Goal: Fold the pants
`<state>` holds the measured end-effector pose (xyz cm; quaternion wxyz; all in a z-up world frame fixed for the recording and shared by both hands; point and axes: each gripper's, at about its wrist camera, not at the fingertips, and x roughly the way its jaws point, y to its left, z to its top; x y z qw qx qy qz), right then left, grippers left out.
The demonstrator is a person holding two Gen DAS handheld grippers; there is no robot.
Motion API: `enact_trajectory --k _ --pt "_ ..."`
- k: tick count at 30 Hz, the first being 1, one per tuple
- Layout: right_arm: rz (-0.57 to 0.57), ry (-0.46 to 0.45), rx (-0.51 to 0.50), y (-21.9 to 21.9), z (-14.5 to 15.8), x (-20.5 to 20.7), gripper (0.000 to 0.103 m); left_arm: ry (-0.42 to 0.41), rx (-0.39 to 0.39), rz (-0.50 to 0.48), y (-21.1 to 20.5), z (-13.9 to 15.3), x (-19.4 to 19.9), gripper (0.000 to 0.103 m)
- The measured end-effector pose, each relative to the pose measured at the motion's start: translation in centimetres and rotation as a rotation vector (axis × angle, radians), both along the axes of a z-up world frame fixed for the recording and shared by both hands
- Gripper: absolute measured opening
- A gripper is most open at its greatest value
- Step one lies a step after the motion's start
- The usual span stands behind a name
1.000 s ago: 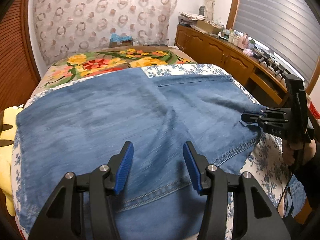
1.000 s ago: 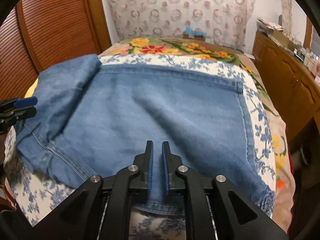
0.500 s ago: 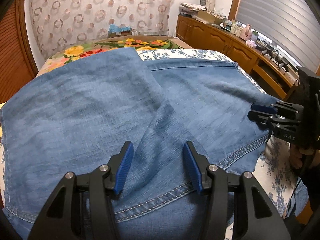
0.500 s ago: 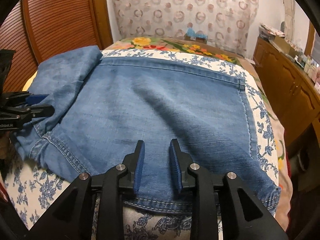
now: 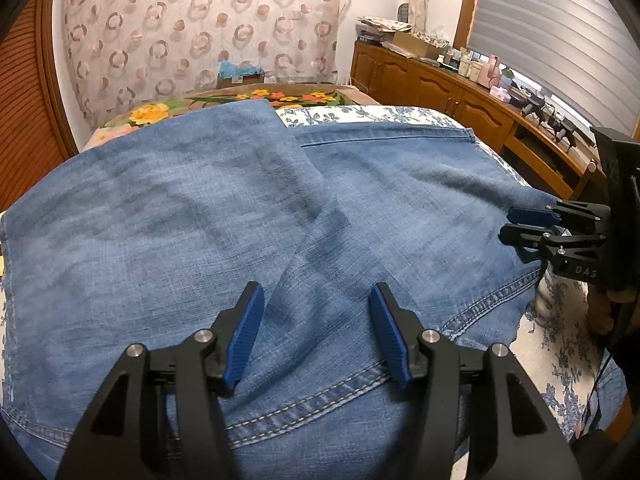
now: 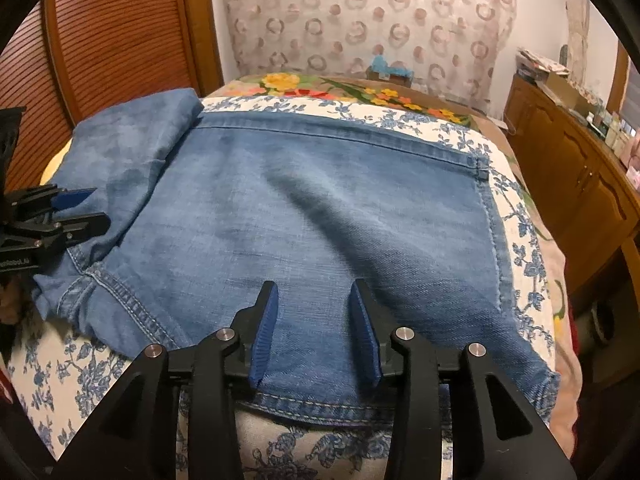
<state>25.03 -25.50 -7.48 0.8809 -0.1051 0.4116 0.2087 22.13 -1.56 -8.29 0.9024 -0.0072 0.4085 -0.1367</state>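
Hovering over blue denim jeans (image 5: 168, 216), the left gripper (image 5: 316, 300) has its fingers (image 5: 246, 332) spread wide, empty. The right gripper (image 6: 314, 298) has just been opening; its fingers (image 6: 366, 332) stand moderately apart, with nothing pinched. Those jeans lie folded on a bed under a blue-flowered sheet (image 6: 516, 216).

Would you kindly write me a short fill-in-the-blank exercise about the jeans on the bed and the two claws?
1. The jeans lie spread on a bedspread printed with ____ flowers.
2. The pads of the right claw are coloured ____.
3. Both the left claw and the right one stand ____, gripping no denim.
4. The cabinets along the wall are made of ____.

Missing words: blue; blue; open; wood
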Motion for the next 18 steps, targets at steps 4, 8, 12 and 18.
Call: enact_trajectory --k 4,8,12,18 --pt "-0.064 0.023 0.038 -1.9 0.8 0.1 0.038 0.000 0.001 0.000 0.0 0.0 0.1 0.056" --pt "-0.158 0.004 0.058 -5.4 2.3 -0.1 0.038 0.000 0.001 0.000 -0.1 0.0 0.1 0.056" --pt "-0.249 -0.006 0.069 -8.9 3.2 -0.1 0.039 0.000 0.002 0.000 -0.1 0.0 0.1 0.056" --pt "-0.315 0.019 0.070 -11.0 2.7 -0.3 0.046 0.000 0.002 0.000 -0.1 0.0 0.1 0.056"
